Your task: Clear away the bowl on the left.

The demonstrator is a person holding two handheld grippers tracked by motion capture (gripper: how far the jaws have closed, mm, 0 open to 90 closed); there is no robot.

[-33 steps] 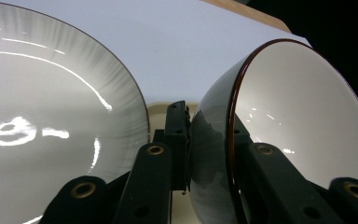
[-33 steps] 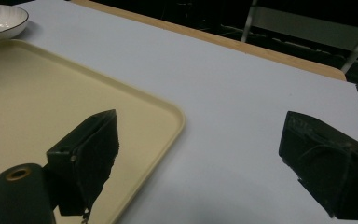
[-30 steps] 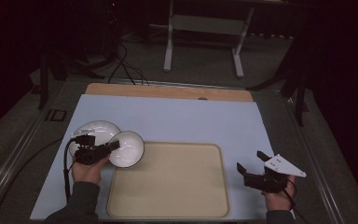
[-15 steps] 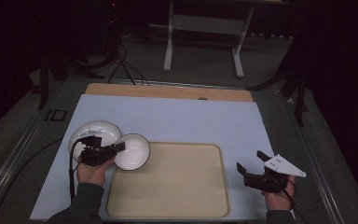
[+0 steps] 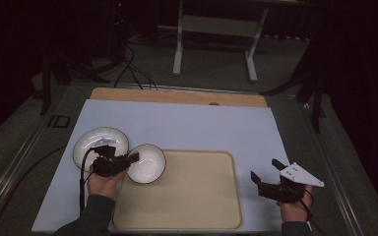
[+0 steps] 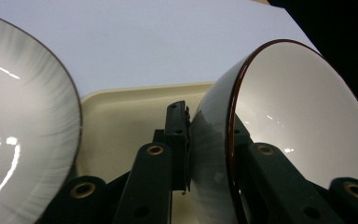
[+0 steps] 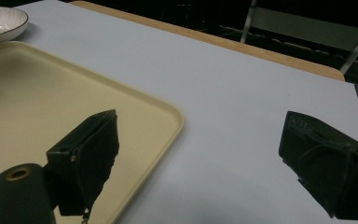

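The right gripper (image 7: 198, 163) is hovering with its two black jaws standing wide apart, nothing lying between them. One jaw is rising at lower left over the cream tray (image 7: 42, 93), the other at lower right over the pale blue mat (image 7: 242, 93). A white plate (image 7: 2, 21) is sitting at upper left.

Your high view looks down and forward over the tray (image 5: 177, 196); both gripper views sit close, low beside it (shared landmark).
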